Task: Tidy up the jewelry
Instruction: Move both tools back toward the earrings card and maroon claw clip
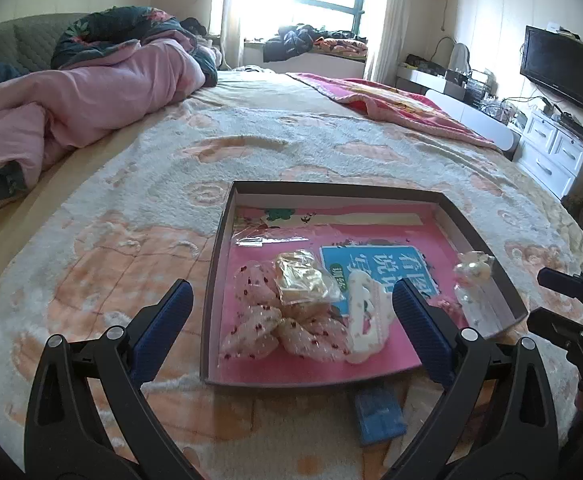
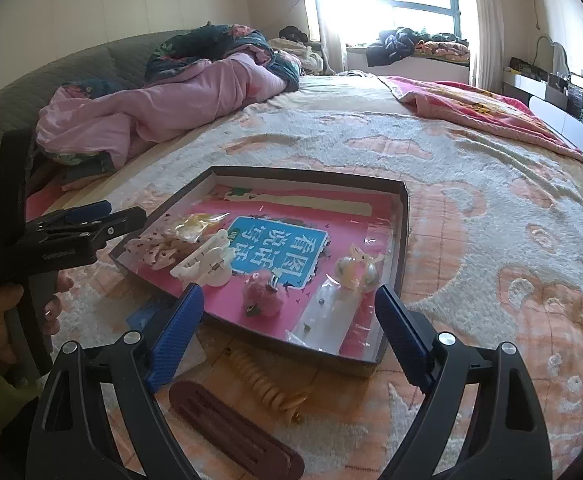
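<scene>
Pink-lined tray (image 2: 395,236) is sitting on the bed (image 2: 491,208), collecting hair clips (image 1: 365,316) and trinkets; brown clip (image 2: 235,428) and coil tie (image 2: 267,384) are lying outside, likely awaiting sorting; left hand-held gripper (image 1: 291,316) and right hand-held gripper (image 2: 289,316) are both hovering wide, empty.

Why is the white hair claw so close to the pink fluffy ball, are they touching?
Apart. In the right wrist view, bare pink tray floor shows between the white hair claw and the pink fluffy ball.
</scene>
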### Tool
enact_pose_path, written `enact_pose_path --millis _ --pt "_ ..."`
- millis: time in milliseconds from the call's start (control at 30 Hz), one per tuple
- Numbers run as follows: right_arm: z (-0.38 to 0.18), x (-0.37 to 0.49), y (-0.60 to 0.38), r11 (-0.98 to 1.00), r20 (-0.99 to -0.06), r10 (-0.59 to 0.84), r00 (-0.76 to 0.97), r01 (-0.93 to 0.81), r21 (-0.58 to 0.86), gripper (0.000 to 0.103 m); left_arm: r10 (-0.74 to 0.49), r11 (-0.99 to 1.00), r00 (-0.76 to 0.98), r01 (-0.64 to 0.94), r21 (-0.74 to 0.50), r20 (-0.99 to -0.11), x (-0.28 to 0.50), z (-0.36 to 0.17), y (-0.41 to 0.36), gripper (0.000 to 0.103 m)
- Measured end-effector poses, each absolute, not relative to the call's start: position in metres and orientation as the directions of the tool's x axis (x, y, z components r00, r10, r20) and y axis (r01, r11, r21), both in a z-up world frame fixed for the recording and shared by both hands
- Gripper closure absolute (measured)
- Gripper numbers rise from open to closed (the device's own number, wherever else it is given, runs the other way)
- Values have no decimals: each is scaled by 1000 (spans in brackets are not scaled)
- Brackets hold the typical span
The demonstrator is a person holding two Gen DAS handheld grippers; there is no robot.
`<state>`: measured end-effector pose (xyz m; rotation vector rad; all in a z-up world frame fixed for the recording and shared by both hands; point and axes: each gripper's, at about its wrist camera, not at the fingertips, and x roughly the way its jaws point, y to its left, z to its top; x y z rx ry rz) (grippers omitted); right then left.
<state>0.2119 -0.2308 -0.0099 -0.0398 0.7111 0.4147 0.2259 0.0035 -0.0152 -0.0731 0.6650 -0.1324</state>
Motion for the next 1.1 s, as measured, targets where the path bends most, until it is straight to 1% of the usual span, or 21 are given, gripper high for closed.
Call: enact_pose_path --millis 500,1100 --pt "0 179 -236 914 -613 366 701 -394 95 18 -166 986 813 123 -113 -558 177 0 1 12" --pt "-5 144 -236 907 -609 370 701 -414 75 18 -188 982 814 147 -119 -550 138 -5 -2 12"
